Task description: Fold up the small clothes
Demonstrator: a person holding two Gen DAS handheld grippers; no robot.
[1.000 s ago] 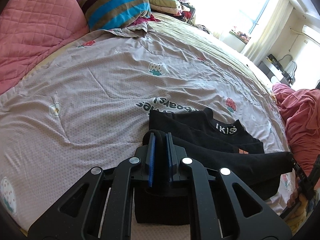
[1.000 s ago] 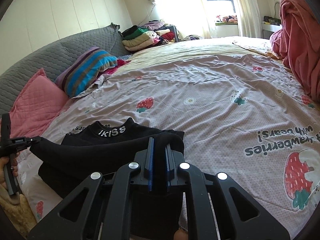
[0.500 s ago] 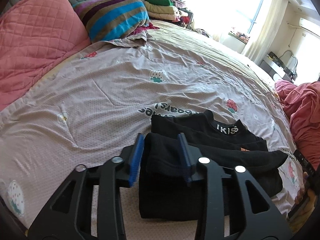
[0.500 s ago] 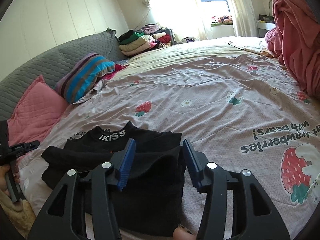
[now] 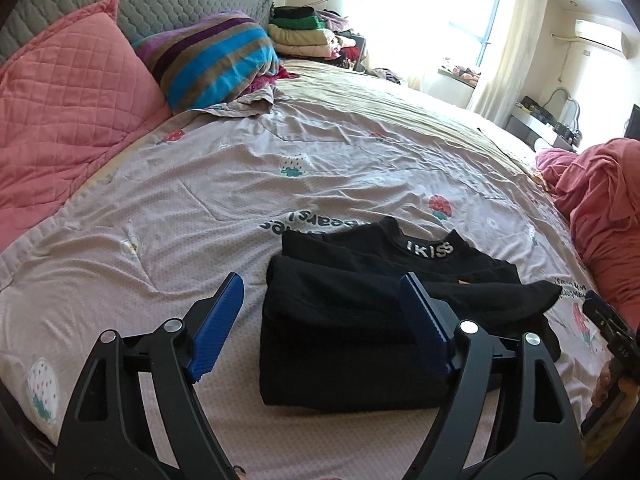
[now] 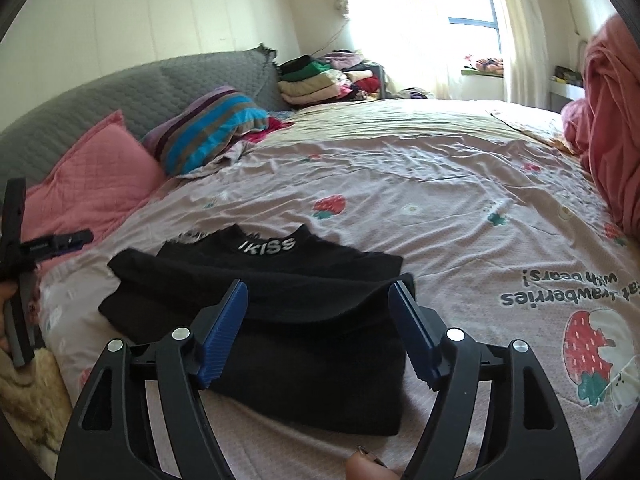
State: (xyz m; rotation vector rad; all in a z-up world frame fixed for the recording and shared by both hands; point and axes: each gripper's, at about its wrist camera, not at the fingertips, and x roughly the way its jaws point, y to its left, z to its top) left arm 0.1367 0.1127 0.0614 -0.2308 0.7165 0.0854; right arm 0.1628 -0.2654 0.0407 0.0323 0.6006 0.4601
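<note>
A small black top (image 5: pixel 360 320) with an "IKISS" collar lies folded on the strawberry-print bed cover (image 5: pixel 200 200). It also shows in the right wrist view (image 6: pixel 288 320). My left gripper (image 5: pixel 324 328) is open and empty, just above the near left part of the fold. My right gripper (image 6: pixel 320 328) is open and empty, just above the near right part. Neither touches the cloth. The right gripper shows at the edge of the left wrist view (image 5: pixel 608 328), and the left gripper at the edge of the right wrist view (image 6: pixel 24 264).
A pink quilted pillow (image 5: pixel 68 120) and a striped pillow (image 5: pixel 212 60) lie at the bed's head. A stack of folded clothes (image 5: pixel 304 32) sits behind them. A pink blanket heap (image 5: pixel 600 220) lies on the right side of the bed.
Both grippers were shut on the black top's folded edge, then opened and let it drop onto the bed. Both have pulled back and risen a little.
</note>
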